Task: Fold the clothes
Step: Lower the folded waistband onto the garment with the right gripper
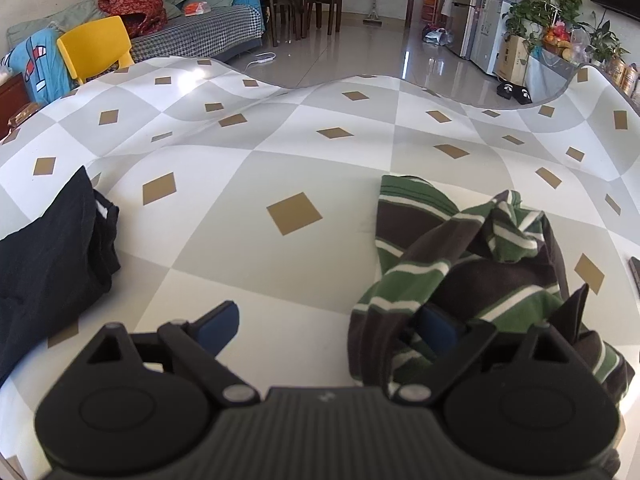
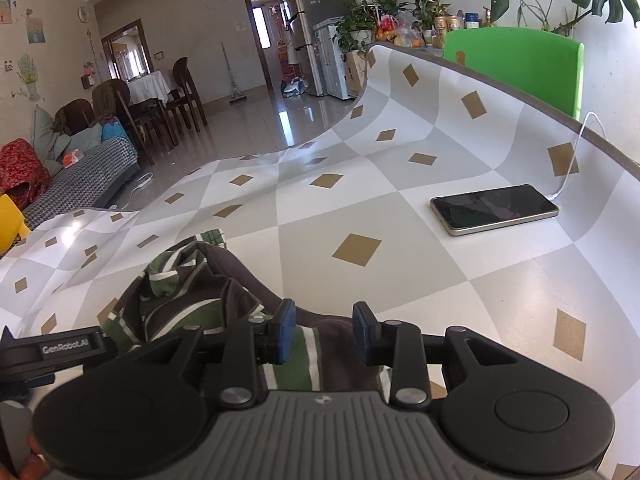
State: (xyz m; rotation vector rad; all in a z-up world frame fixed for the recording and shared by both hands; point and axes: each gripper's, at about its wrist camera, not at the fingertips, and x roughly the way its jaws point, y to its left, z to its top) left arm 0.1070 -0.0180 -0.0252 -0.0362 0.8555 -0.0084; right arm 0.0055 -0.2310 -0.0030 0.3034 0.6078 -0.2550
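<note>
Okay, quick pass. My striped shirt (image 1: 472, 264) sits crumpled in a heap on the near right part of the desk (image 1: 280, 168), green, brown and white bands bunched, one knot of cloth poking up at the top. A black garment (image 1: 48, 256) lies off to the left on the same desk, well apart from the shirt; I can't tell if it is folded or just dumped.

Step, as I judge it: getting hold of the striped shirt to spread it out flat. It is nowhere near folded, just a lump. The next move calls for both grippers to catch an edge or corner each and pull apart so the cloth opens out, but which edge is which I can't read in this bunch.

Left gripper (image 1: 332, 326): spread wide, holding nothing. Its right finger is tucked in against the shirt's near-left folds, and its left finger (image 1: 218, 326) sits over bare desk. It is low, aimed forward across the desk.

Right gripper (image 2: 324, 334): parted, not clamped on anything, and hovering low over the shirt's near end, with cloth showing in the gap between its fingers (image 2: 282, 334). Whether the pads touch the fabric I can't tell. The left gripper's body shows at this view's left edge, so the two are close together.

A phone (image 2: 494, 208) on a white cable (image 2: 576, 152) lies to the far right, clear of the shirt.
</note>
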